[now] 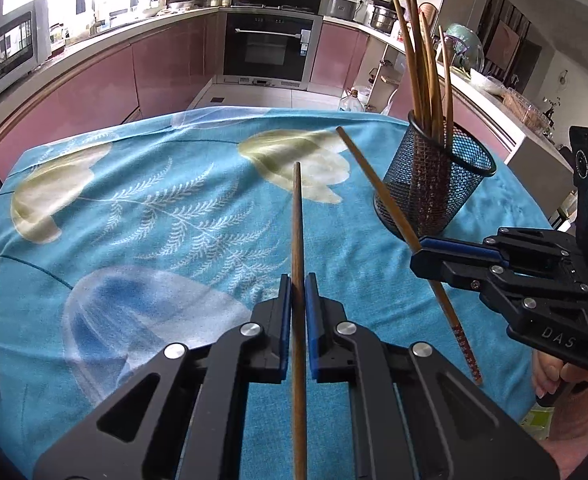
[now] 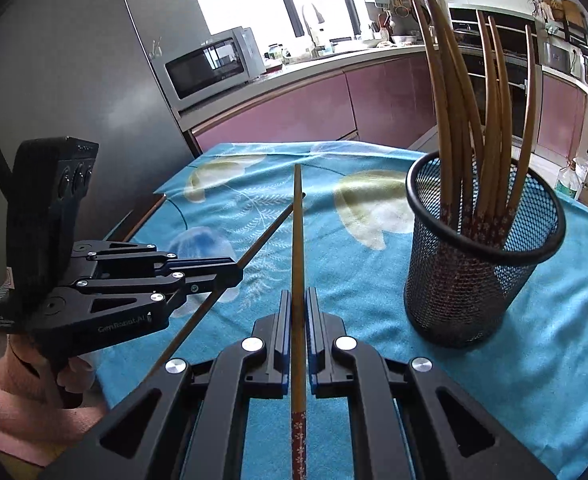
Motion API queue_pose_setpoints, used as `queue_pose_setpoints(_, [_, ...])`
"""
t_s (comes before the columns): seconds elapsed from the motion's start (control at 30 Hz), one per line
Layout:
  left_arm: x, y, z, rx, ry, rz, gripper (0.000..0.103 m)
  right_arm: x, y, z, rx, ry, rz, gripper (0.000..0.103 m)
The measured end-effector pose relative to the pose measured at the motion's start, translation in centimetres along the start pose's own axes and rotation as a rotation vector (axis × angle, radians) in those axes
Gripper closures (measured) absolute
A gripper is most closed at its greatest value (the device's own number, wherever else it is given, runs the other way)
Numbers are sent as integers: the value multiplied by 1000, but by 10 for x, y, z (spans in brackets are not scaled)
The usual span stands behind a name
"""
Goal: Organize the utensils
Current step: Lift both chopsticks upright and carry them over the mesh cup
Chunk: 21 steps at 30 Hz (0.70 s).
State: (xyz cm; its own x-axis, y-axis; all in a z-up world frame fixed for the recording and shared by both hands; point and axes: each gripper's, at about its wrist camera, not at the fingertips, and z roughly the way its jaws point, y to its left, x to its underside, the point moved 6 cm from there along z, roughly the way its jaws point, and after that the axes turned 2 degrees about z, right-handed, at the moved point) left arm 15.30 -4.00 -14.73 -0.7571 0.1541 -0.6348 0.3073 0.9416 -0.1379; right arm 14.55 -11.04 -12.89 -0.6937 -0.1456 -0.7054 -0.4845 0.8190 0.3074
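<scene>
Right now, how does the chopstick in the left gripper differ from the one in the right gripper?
The left chopstick looks darker brown than the right chopstick, which is lighter tan with a red flowered end. The left gripper holds its stick straight ahead; in that view the right gripper holds its stick slanting beside the mesh cup. Both are clamped, clear of the cloth.

Lettering on the two grippers

The right gripper [image 1: 416, 258] bears "DAS" in pale letters on its black body beside the mesh cup [image 1: 438, 184]; the left gripper [image 2: 238, 274] bears "GenRobot.AI" on its side plate.
</scene>
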Motion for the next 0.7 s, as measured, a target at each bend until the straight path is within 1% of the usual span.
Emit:
queue_pose_setpoints(0.33, [-15, -13, -33, 69, -64, 3, 96, -12, -3, -32, -10, -90, 13, 97])
queue_pose_setpoints(0.6, [-26, -22, -57, 165, -107, 0, 96, -23, -7, -56, 4, -160, 12, 97])
queue_pose_setpoints(0.7, [-31, -25, -66, 189, -127, 7, 96, -29, -8, -66, 5, -188, 11, 97])
